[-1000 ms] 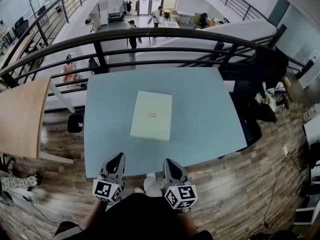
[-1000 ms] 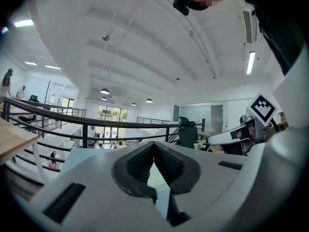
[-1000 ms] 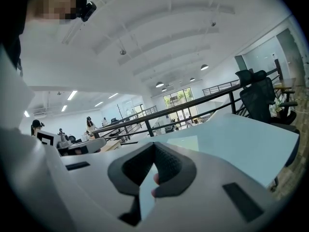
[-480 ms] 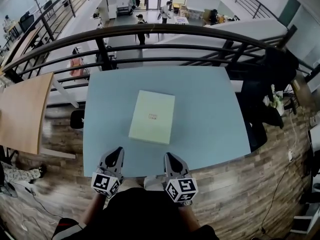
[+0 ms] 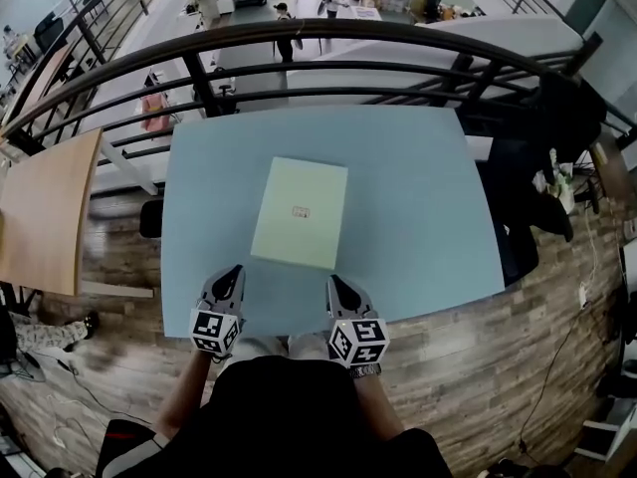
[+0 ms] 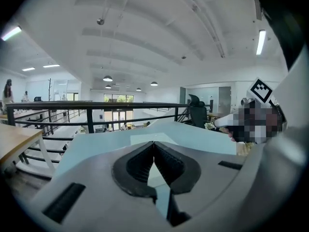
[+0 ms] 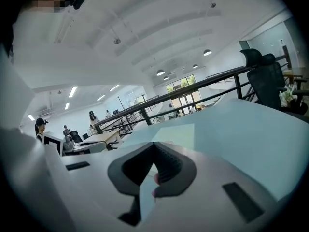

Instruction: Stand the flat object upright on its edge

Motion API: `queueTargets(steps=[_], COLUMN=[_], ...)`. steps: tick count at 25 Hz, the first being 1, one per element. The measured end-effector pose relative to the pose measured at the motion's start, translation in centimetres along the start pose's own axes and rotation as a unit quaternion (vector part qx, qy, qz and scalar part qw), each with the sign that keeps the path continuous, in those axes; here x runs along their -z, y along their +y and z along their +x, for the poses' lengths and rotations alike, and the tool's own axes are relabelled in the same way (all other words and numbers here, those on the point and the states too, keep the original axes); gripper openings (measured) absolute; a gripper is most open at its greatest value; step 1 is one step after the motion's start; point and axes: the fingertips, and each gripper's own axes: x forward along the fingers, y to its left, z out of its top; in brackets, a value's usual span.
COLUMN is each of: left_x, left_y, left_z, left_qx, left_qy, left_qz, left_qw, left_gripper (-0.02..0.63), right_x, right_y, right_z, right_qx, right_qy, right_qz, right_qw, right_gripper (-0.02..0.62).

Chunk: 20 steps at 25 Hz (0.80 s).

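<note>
A flat pale green box [image 5: 300, 213] with a small red mark on its lid lies flat near the middle of the light blue table [image 5: 418, 217]. My left gripper [image 5: 234, 271] is at the table's near edge, short of the box's near left corner, jaws shut and empty. My right gripper [image 5: 332, 281] is level with it, just short of the box's near right corner, also shut with nothing in it. Neither touches the box. In the left gripper view the box [image 6: 147, 139] shows just past the closed fingertips [image 6: 154, 143]; in the right gripper view the box [image 7: 176, 131] lies beyond the closed tips [image 7: 154, 145].
A black metal railing [image 5: 299, 68] runs along the table's far side, with a drop to a lower floor behind it. A wooden table [image 5: 45, 217] stands to the left. A black office chair [image 5: 557, 118] is at the far right corner. Wood floor lies around.
Both grippers have come down and forward towards the table's near edge, closer to the box. The box has not moved on the table. Jaws stay shut.
</note>
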Motion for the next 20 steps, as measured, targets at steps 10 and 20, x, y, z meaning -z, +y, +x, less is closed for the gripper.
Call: queueTargets(steps=[10, 20], left_x=[5.0, 8.3], left_y=[1.6, 2.0], left_z=[3.1, 4.9], left_qx=[-0.016, 0.005], left_qy=[0.049, 0.088], left_qz=[0.010, -0.002], left_qw=[0.9986, 0.9961], left_gripper=[0.005, 0.006], right_x=[5.1, 8.3], right_y=[-4.2, -5.5], right_z=[3.5, 5.3], right_qx=[0.015, 0.015], right_qy=[0.065, 0.107], right_qz=[-0.002, 0.004], right_qw=[0.998, 0.994], right_gripper=[0.008, 0.008])
